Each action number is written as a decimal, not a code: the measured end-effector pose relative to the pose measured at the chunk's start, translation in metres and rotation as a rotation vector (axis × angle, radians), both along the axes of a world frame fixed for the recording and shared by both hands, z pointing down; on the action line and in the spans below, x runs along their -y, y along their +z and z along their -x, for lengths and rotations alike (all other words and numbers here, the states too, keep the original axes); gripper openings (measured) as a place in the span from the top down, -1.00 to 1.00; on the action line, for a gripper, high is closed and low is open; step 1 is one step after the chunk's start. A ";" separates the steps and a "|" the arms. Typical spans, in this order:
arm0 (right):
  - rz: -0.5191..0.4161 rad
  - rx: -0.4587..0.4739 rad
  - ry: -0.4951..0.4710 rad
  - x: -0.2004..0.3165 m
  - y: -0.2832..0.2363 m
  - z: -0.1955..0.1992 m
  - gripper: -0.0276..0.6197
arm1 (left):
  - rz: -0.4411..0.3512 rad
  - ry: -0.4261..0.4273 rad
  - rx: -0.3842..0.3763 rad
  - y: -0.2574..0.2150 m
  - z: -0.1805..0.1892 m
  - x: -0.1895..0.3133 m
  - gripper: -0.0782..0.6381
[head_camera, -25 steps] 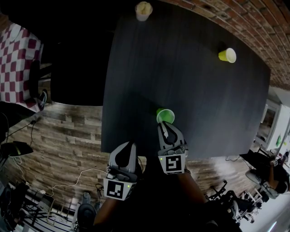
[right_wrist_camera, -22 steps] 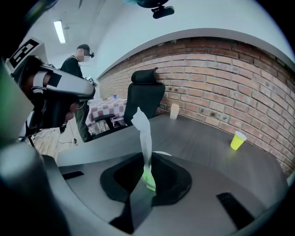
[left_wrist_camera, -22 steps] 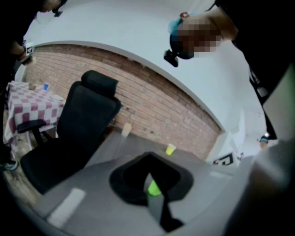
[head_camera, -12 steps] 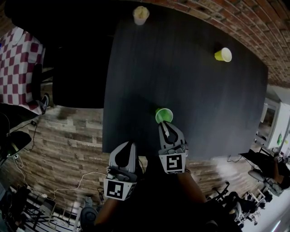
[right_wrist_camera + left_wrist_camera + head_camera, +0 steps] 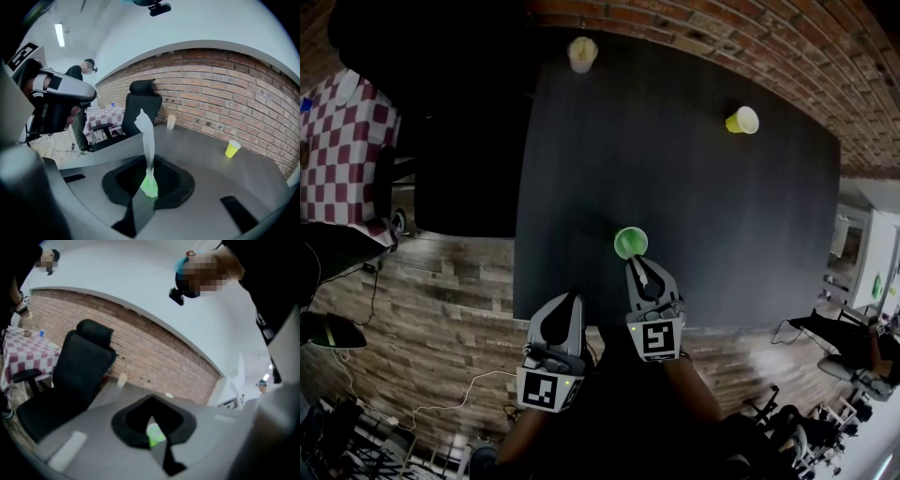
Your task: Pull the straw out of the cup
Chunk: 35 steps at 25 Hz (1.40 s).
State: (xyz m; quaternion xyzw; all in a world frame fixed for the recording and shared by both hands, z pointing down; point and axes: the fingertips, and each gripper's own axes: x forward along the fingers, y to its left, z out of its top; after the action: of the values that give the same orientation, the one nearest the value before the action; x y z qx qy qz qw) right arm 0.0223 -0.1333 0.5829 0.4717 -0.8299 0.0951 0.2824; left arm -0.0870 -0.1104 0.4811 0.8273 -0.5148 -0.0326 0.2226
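Note:
A green cup (image 5: 630, 242) stands near the front edge of the dark table (image 5: 694, 187). My right gripper (image 5: 635, 263) sits just behind it, shut on a pale straw (image 5: 148, 136) that rises above the jaws. The straw's lower end runs down to the green cup (image 5: 150, 188); I cannot tell if it is inside. My left gripper (image 5: 573, 297) hangs shut and empty off the table's front edge, to the left of the right one. Past its jaws the green cup (image 5: 154, 436) shows.
A yellow cup (image 5: 742, 120) stands far right on the table and a cream cup (image 5: 581, 53) at the far edge by the brick wall. A black office chair (image 5: 140, 101) and a checked tablecloth (image 5: 337, 141) lie to the left. A person (image 5: 84, 70) stands beyond.
The head view has drifted, so table and cups sit a little further left. A small gap now shows between the right gripper's tips and the green cup. The left gripper keeps its place.

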 end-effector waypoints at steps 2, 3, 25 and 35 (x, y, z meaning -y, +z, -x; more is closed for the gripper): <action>-0.012 0.004 0.003 0.001 -0.008 0.000 0.78 | -0.018 0.004 0.003 -0.007 -0.001 0.001 0.77; -0.017 0.007 0.004 0.001 -0.011 0.000 0.78 | -0.027 0.008 0.008 -0.011 -0.002 0.002 0.77; -0.018 0.162 0.111 -0.032 -0.074 -0.020 0.78 | -0.115 0.021 0.019 -0.073 -0.014 -0.015 0.77; -0.061 0.201 0.119 -0.046 -0.107 -0.026 0.78 | -0.151 0.020 0.025 -0.094 -0.015 -0.024 0.77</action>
State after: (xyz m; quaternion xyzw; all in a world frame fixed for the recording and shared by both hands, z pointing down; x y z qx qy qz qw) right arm 0.0486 -0.0876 0.4758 0.5167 -0.8269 0.1335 0.1773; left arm -0.0721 -0.0868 0.3873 0.8472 -0.5053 -0.0588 0.1533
